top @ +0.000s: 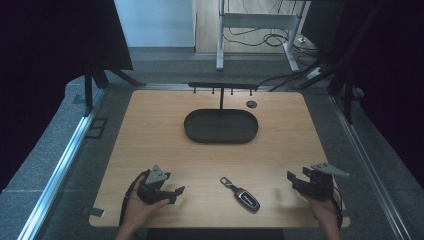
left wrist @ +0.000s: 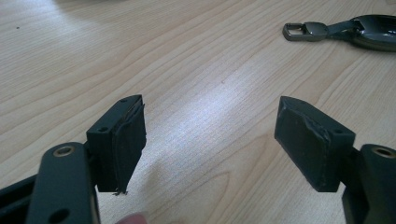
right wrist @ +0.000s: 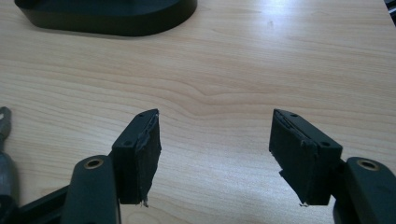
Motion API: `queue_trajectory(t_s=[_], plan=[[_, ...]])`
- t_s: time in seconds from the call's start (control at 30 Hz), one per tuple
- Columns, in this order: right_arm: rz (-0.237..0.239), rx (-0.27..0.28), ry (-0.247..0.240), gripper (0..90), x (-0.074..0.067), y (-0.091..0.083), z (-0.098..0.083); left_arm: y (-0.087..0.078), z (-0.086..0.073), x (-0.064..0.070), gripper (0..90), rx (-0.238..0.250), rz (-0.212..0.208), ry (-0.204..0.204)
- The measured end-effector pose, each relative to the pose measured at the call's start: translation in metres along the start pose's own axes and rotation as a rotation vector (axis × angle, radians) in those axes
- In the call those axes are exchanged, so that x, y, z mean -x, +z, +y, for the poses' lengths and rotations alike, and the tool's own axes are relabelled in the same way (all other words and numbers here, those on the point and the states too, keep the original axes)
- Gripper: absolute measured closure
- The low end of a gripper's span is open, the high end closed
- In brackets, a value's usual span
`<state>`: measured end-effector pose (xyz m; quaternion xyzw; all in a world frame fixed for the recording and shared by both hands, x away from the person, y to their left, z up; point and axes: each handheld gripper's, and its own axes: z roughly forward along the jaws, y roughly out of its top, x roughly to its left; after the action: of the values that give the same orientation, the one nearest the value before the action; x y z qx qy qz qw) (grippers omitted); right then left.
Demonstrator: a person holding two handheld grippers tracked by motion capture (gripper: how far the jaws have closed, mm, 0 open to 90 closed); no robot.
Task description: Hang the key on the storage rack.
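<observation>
Black oval tray [top: 221,126] sits beyond a key fob [top: 242,194] lying between both released tools.

The high view is rather dim and a little soft, with both sides falling into deep black, and the wooden table [top: 210,160] is the brightest area under even light from above. In the left gripper view a pale glare lies on the wood between the jaws, and the key fob [left wrist: 369,31] at the top edge is out of focus. The right gripper view is bright, with a soft shadow under the black tray [right wrist: 107,14].
</observation>
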<state>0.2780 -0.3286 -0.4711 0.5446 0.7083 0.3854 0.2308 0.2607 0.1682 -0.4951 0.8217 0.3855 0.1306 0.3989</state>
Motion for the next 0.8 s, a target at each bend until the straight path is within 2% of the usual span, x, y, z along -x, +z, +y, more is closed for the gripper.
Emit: queue_trajectory(t_s=[0.23,0.43,0.8], plan=[[0.030,0.018,-0.004,36.7,-0.003,-0.005,0.005,0.002,0.000,0.000,25.4,-0.006,0.000,-0.003],[0.067,0.042,-0.028,39.4,-0.010,-0.013,0.015,0.001,-0.001,-0.002,25.4,-0.004,0.002,-0.009],[0.150,0.026,-0.087,43.7,-0.025,-0.015,0.029,-0.002,0.000,-0.003,25.4,0.002,0.009,-0.016]])
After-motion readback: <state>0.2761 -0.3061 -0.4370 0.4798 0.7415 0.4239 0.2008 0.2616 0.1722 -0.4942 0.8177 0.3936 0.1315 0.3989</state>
